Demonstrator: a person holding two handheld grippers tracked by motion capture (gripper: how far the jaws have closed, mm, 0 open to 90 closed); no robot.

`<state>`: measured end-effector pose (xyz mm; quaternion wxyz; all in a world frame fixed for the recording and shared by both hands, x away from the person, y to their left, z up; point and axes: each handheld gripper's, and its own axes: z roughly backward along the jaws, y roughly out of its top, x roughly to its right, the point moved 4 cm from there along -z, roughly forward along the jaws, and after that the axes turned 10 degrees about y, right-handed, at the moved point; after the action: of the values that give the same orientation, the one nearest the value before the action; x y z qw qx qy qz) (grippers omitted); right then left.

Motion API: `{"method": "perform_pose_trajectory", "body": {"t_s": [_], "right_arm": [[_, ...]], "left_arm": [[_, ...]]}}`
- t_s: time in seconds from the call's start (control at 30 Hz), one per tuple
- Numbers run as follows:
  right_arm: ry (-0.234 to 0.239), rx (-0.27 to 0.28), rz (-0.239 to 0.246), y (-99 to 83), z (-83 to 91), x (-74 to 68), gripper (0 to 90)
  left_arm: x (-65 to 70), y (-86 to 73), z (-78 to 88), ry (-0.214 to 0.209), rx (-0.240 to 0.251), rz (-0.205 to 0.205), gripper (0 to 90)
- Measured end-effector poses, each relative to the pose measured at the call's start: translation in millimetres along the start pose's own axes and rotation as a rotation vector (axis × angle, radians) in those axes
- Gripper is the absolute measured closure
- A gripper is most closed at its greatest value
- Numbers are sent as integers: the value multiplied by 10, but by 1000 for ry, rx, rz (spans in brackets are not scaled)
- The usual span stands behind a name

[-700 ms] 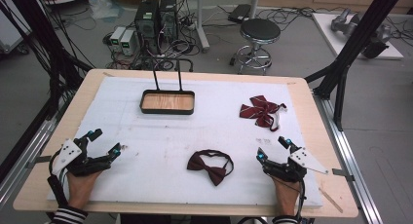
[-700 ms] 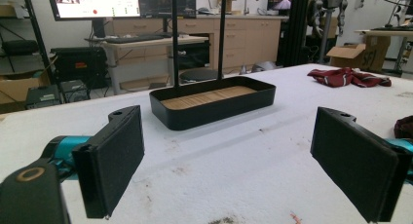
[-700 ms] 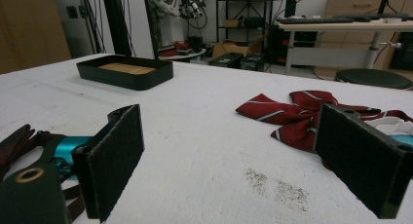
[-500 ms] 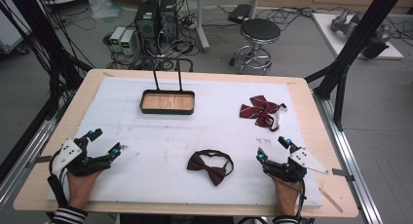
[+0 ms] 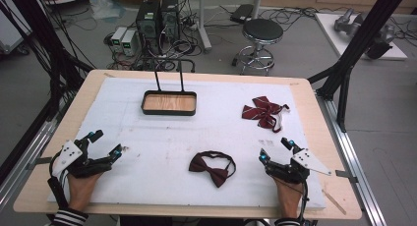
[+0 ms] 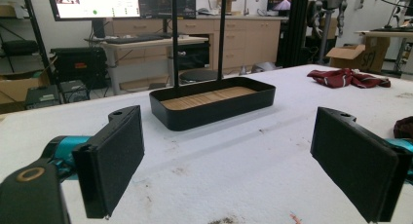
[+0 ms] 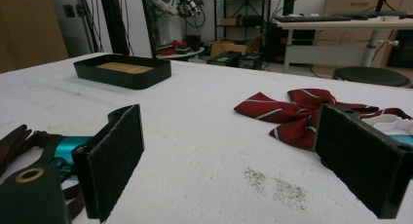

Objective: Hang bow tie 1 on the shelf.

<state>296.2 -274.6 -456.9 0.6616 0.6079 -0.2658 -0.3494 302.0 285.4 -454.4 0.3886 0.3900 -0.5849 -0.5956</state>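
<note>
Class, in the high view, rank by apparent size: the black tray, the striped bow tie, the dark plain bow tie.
1. black tray
2 and 3. striped bow tie and dark plain bow tie: they look alike in size, so no ranking.

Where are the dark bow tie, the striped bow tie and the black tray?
dark bow tie [image 5: 211, 167], high view, on its centre knot.
striped bow tie [image 5: 263, 111], high view, on its middle.
black tray [image 6: 214, 112], left gripper view, on its front wall.
</note>
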Motion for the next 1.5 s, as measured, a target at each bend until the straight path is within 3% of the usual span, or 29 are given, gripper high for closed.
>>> {"method": "perform_pose_trajectory", "body": {"t_s": [0.47,0.8,1.0,1.2,1.5], "right_arm": [[1,8,12,4,6,-4,103],[-5,-1,-44,52,52,59,103],[-21,-21,-37,213,69,115,103],[-14,-88,-70,424,24,168,103],[-18,-152,-76,722,-81,262,103]], "left_arm": [[4,0,-5,-1,-4,1,126],[2,0,-6,-3,-4,0,126],[5,-1,-2,-5,-3,0,126],[3,0,-1,-3,-1,-3,126],[6,0,-3,-3,-3,-4,126]]}}
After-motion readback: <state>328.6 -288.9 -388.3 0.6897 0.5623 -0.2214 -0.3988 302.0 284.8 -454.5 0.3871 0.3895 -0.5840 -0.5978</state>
